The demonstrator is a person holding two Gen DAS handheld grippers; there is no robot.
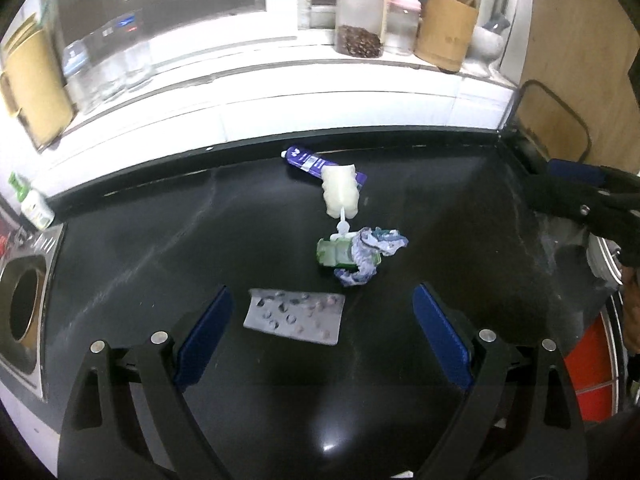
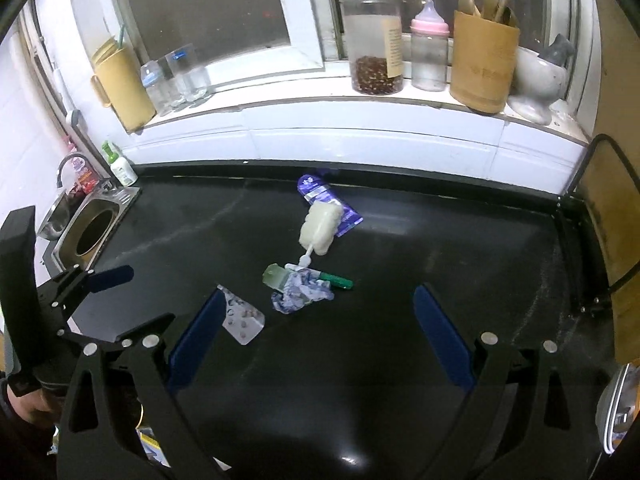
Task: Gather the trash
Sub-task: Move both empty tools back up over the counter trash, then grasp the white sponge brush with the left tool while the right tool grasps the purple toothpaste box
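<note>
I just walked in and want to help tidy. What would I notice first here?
A little heap of rubbish in the middle of the black counter: a white sponge brush lying over a purple tube, and a crumpled wrapper beside a green item. Nearer, a silver pill pack lies flat between the open left hand-held gripper fingers.

We look over a black countertop (image 2: 400,320) that shines under overhead light, backed by white wall tiles (image 2: 360,140). Above them runs a white sill (image 2: 280,106) below a dark window (image 2: 200,8) — night outside, it seems. On the sill stand a clear jar (image 2: 374,40), a baby bottle (image 2: 429,48), a bamboo utensil holder (image 2: 482,62) and water bottles (image 2: 160,84). At the left lies a steel sink (image 2: 94,232) with a faucet (image 2: 68,164) — at the right, a wooden board (image 2: 616,240).
</note>
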